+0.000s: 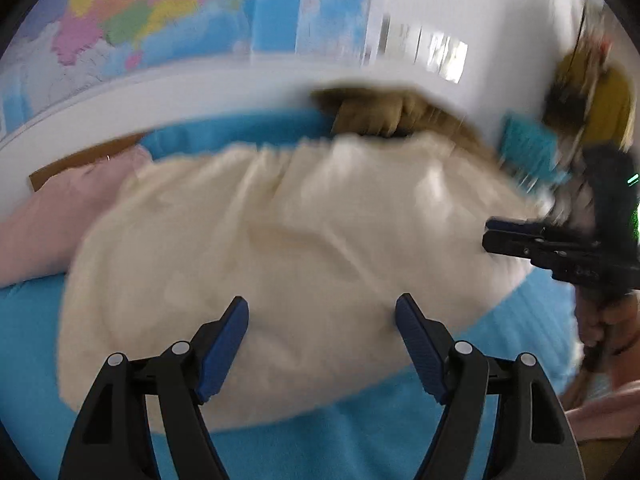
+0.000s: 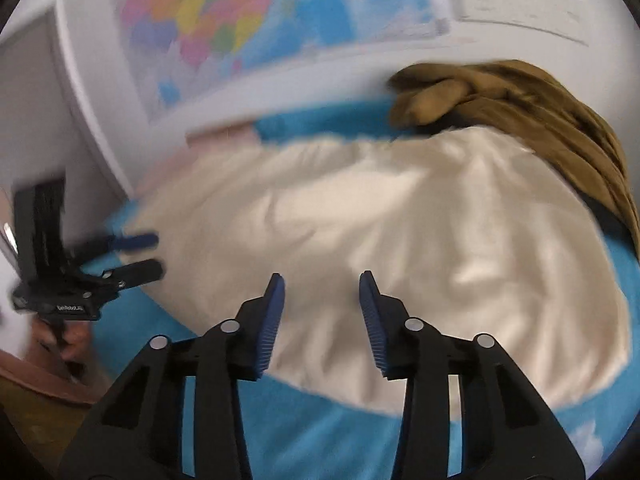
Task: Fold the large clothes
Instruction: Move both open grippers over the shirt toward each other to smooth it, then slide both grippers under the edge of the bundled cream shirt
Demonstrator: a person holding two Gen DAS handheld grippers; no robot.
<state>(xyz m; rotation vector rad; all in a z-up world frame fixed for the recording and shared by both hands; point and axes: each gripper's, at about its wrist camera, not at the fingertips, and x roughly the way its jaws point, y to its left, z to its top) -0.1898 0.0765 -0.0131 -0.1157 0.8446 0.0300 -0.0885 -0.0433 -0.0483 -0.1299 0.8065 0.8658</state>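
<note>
Between the blue pads of the left tool [image 1: 322, 312], in the left wrist view, nothing is caught: its jaws stand wide apart, just over the near edge of the cream garment [image 1: 280, 240]. That garment lies ahead of the tool on the blue cover [image 1: 36, 340], bunched and rumpled, with no clean crease showing. Off to the right, at the garment's far side, the right tool [image 1: 490, 236] reaches in with its jaws narrow; whether cloth is pinched there the blur hides. A pink cloth [image 1: 52, 224] sits to the left, a brown garment [image 1: 372, 114] beyond.

Blue pads of the right tool [image 2: 322, 290] frame the near hem in the right wrist view, parted with no cloth between them, so it is open too. Ahead spreads the cream garment [image 2: 400, 248], wrinkled across its width. The left tool [image 2: 154, 254] shows at the left edge, jaws apart. The brown garment [image 2: 500, 96] is heaped at the far right.

Judging from this, folding has hardly begun: the cream piece still needs flattening and every fold, and the others wait.
</note>
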